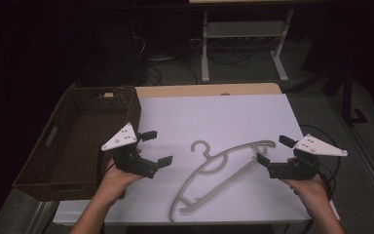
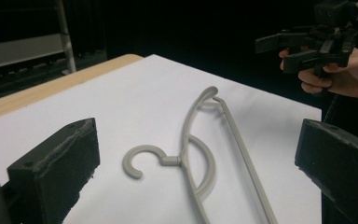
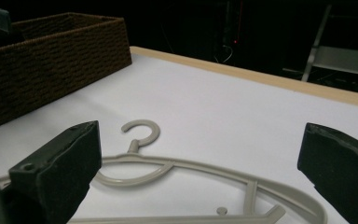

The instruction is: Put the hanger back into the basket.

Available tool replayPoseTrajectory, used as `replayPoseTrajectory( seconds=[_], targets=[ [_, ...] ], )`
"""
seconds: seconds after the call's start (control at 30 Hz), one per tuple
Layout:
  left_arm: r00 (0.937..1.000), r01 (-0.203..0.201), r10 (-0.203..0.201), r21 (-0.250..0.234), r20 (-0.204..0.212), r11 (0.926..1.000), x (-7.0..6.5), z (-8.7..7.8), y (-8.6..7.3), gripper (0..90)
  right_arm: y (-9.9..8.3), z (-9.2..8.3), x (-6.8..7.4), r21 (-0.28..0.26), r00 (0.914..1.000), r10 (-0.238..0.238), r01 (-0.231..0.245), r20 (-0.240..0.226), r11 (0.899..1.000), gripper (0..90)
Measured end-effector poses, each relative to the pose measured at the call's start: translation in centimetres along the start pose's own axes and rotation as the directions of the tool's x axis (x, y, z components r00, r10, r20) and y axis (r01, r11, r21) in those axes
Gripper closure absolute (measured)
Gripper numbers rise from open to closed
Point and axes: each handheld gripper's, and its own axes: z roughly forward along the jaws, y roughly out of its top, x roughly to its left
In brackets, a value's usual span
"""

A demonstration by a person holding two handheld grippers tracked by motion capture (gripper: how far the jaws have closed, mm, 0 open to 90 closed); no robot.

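A grey plastic hanger [image 1: 219,170] lies flat on the white table top [image 1: 214,117], its hook [image 1: 200,146] pointing to the far side. My left gripper [image 1: 157,147] is held open just left of the hook, nothing between its jaws. At the hanger's right end my right gripper [image 1: 272,149] is open too, its jaws close to the tip of the hanger's arm. The left gripper view has the hanger [image 2: 170,160] between the open jaws of the left gripper [image 2: 196,140], with the right gripper [image 2: 272,50] beyond it. In the right gripper view the hanger [image 3: 130,158] lies low between the spread jaws of the right gripper [image 3: 200,140].
A dark brown wicker basket [image 1: 34,165] stands along the table's left side, with a small pale item [image 1: 108,95] at its far end; it is also in the right gripper view [image 3: 51,51]. Behind the table, a white metal frame [image 1: 243,29] and cables are on the floor.
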Motion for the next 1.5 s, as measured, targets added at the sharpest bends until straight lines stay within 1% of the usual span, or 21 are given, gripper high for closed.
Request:
replayPoseTrajectory(
  seconds=[0.1, 0.23, 0.33, 0.43, 0.53, 0.7, 0.77, 0.83, 0.93, 0.97, 1.0, 1.07, 1.1, 1.17, 1.27, 1.33, 1.37, 1.4, 1.43, 1.47, 1.5],
  targets=[
    [1.0, 0.002, -0.002, 0.015, 0.007, 0.9999, -0.2, 0.7, -0.3, 0.0, -0.5, 0.1, 0.2, 0.009, 1.0, -0.003, 0.003, -0.002, 1.0, 0.0],
    [0.9998, 0.0, 0.0, 0.035, 0.02, 0.9994, -0.4, 1.6, -0.6, 0.0, -0.9, 0.2, 0.3, 0.019, 1.0, 0.01, -0.01, -0.002, 1.0, 0.0],
    [0.9994, -0.006, 0.004, 0.055, 0.033, 0.9985, -0.7, 2.4, -0.9, 0.0, -1.3, 0.2, 0.3, 0.032, 1.0, 0.006, -0.006, 0.001, 0.999, 0.0],
    [0.9989, -0.011, 0.007, 0.086, 0.045, 0.9962, -0.8, 3.3, -1.3, 0.0, -1.6, 0.1, 0.2, 0.03, 0.9999, 0.011, -0.011, 0.006, 0.999, 0.0],
    [0.9984, -0.014, 0.008, 0.106, 0.057, 0.9943, -1.0, 4.2, -1.6, 0.0, -1.9, 0.0, 0.1, 0.033, 0.9999, 0.008, -0.009, 0.013, 0.999, 0.0],
    [0.9972, -0.017, 0.007, 0.14, 0.074, 0.99, -1.4, 5.5, -2.2, 0.0, -2.5, 0.1, -0.2, 0.044, 0.9996, 0.023, -0.024, 0.015, 0.999, 0.0],
    [0.9968, -0.031, 0.018, 0.162, 0.078, 0.9864, -1.4, 6.1, -2.4, 0.0, -2.6, 0.1, -0.3, 0.045, 0.9995, 0.024, -0.025, 0.018, 0.999, 0.0],
    [0.9967, -0.029, 0.016, 0.173, 0.079, 0.9845, -1.5, 6.5, -2.6, 0.0, -2.7, 0.1, -0.4, 0.048, 0.9994, 0.026, -0.027, 0.022, 0.999, 0.0],
    [0.9963, -0.041, 0.024, 0.205, 0.083, 0.978, -1.3, 7.1, -2.8, 0.0, -2.6, 0.0, -0.4, 0.048, 0.9994, 0.025, -0.026, 0.023, 0.998, 0.0],
    [0.9964, -0.037, 0.02, 0.209, 0.083, 0.9772, -1.3, 7.3, -2.9, 0.0, -2.6, 0.0, -0.4, 0.044, 0.9995, 0.019, -0.02, 0.024, 0.999, 0.0],
    [0.9961, -0.041, 0.023, 0.22, 0.085, 0.9746, -1.3, 7.4, -3.0, 0.2, -2.6, 0.0, -0.4, 0.042, 0.9995, 0.018, -0.019, 0.024, 0.999, 0.0],
    [0.9958, -0.044, 0.025, 0.228, 0.088, 0.9726, -1.2, 7.9, -3.2, 3.3, -2.6, 0.0, -0.4, 0.043, 0.9996, 0.016, -0.017, 0.025, 0.999, 0.0],
    [0.9959, -0.042, 0.022, 0.239, 0.088, 0.97, -1.2, 8.1, -3.2, 3.6, -2.6, 0.0, -0.4, 0.045, 0.9995, 0.019, -0.02, 0.025, 0.999, 0.0],
    [0.9957, -0.043, 0.022, 0.244, 0.09, 0.9687, -1.2, 8.6, -3.4, 5.6, -2.6, 0.0, -0.4, 0.046, 0.9995, 0.019, -0.02, 0.025, 0.999, 0.0],
    [0.9958, -0.043, 0.02, 0.267, 0.09, 0.9628, -1.2, 9.3, -3.6, 7.6, -2.6, 0.0, -0.5, 0.046, 0.9995, 0.017, -0.018, 0.026, 0.999, 0.0],
    [0.9953, -0.059, 0.034, 0.283, 0.091, 0.9574, -1.2, 9.8, -3.8, 11.1, -2.6, 0.0, -0.5, 0.046, 0.9995, 0.018, -0.02, 0.027, 0.999, 0.0],
    [0.9955, -0.058, 0.033, 0.29, 0.088, 0.9554, -1.3, 10.0, -3.9, 13.9, -2.6, 0.0, -0.5, 0.045, 0.9994, 0.019, -0.021, 0.027, 0.999, 0.0],
    [0.9955, -0.06, 0.035, 0.296, 0.087, 0.9534, -1.3, 10.2, -4.0, 14.1, -2.6, 0.0, -0.5, 0.046, 0.9994, 0.019, -0.02, 0.027, 0.999, 0.0],
    [0.9964, -0.046, 0.022, 0.301, 0.082, 0.9526, -1.5, 10.4, -4.2, 14.4, -2.6, 0.0, -0.5, 0.046, 0.9995, 0.018, -0.019, 0.028, 0.999, 0.0],
    [0.9963, -0.053, 0.028, 0.311, 0.082, 0.9489, -1.5, 10.5, -4.3, 15.7, -2.6, -0.1, -0.5, 0.046, 0.9995, 0.017, -0.018, 0.027, 0.999, 0.0],
    [0.9964, -0.053, 0.03, 0.315, 0.08, 0.9477, -1.5, 10.7, -4.5, 17.8, -2.6, -0.1, -0.5, 0.046, 0.9995, 0.017, -0.018, 0.027, 0.999, 0.0]
  ],
)
